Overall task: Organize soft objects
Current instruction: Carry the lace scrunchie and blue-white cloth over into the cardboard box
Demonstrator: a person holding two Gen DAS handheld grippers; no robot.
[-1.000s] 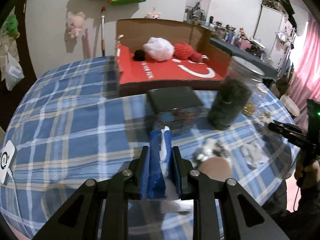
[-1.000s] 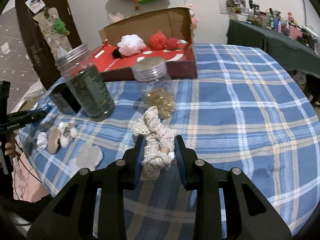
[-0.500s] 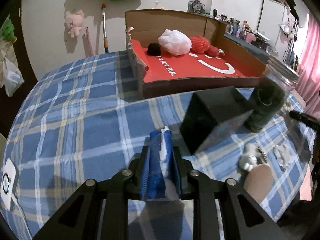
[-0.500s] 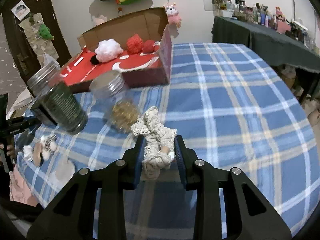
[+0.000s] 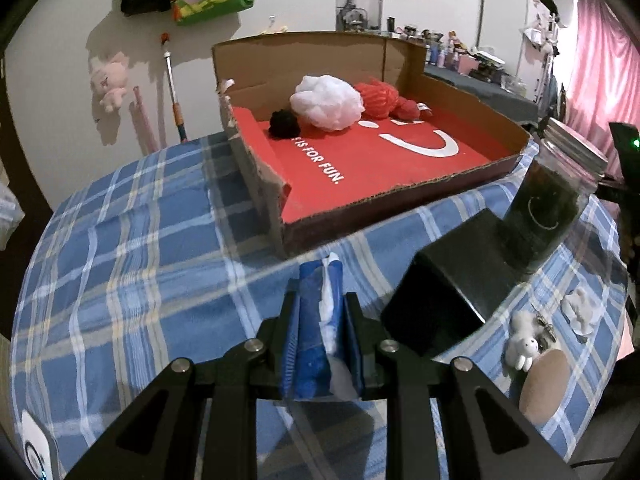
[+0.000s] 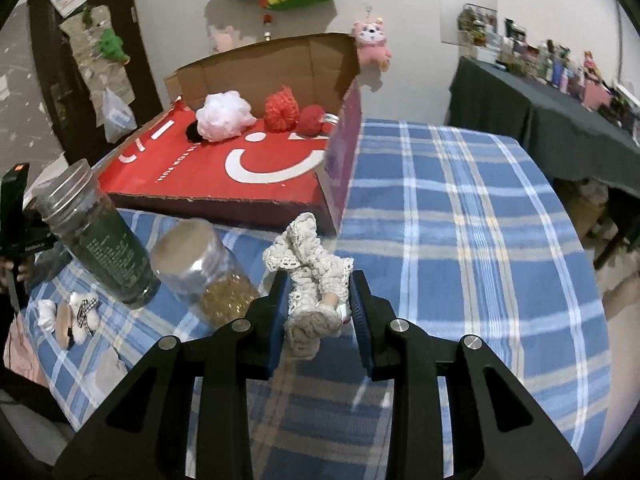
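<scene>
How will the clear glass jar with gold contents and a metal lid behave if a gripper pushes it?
The clear glass jar with gold contents looks tall and narrow, so a high push would probably tip it. Being round, it may then roll on the blue plaid tablecloth. Its smooth glass is likely slippery and breakable.

Two jars [image 6: 96,236] [image 6: 204,276]; four pom-poms [image 6: 224,116]; one box [image 6: 256,184].

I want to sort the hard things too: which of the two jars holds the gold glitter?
The shorter clear jar, nearest the right gripper. Gold glitter fills its bottom part. The taller jar beside it holds dark green material.
</scene>
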